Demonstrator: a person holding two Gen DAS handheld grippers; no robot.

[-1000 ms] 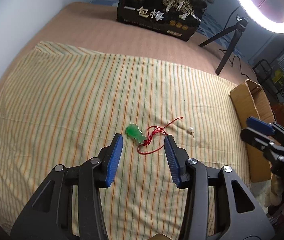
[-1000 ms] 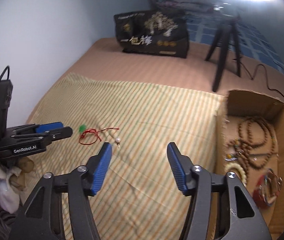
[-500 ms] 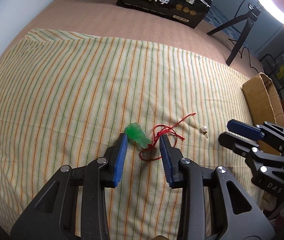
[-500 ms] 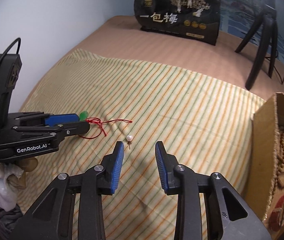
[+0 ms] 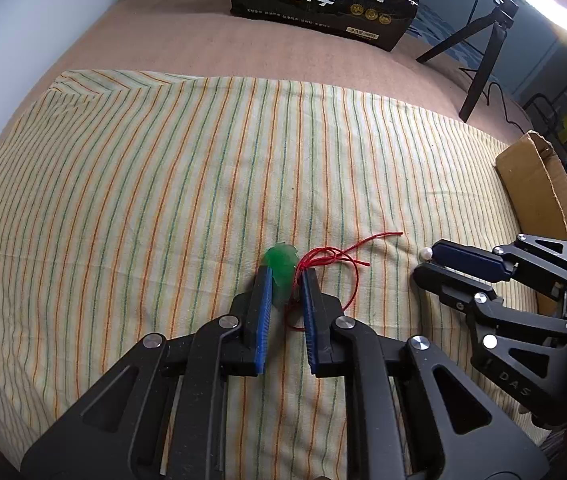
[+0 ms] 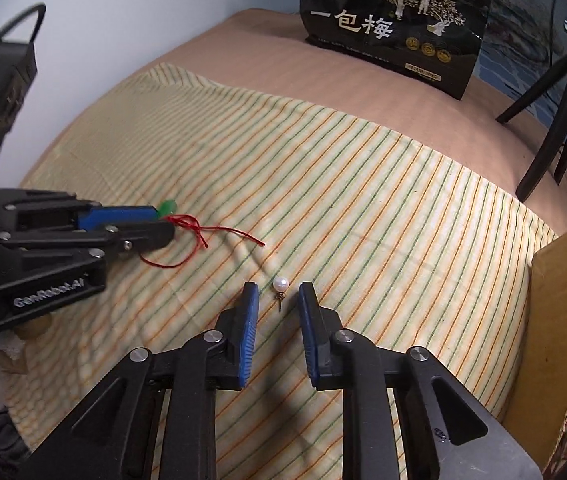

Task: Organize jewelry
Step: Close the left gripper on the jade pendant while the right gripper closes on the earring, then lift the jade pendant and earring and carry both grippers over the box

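Observation:
A green pendant [image 5: 281, 258] on a red cord [image 5: 337, 256] lies on the striped cloth [image 5: 163, 180]. My left gripper [image 5: 286, 276] is down on it, jaws closing, and the pads pinch the pendant's lower part and the cord's knot. From the right wrist view the pendant [image 6: 168, 206] pokes out past the left gripper [image 6: 163, 222]. A small pearl earring [image 6: 280, 283] lies between the pads of my right gripper [image 6: 279, 292]. Its jaws are closing, with a gap left on each side of the pearl. In the left wrist view the right gripper [image 5: 425, 260] is to the right of the cord.
A cardboard box [image 6: 559, 300] with beads stands at the cloth's right edge. At the back of the bed a black printed bag [image 5: 323, 0] stands upright. A tripod [image 5: 479, 72] with a ring light [image 5: 555, 0] is at the back right. A wall runs along the left.
Both grippers have come down to the cloth and their jaws have narrowed. The left has closed around the pendant; the right has moved left until the pearl earring sits between its pads.

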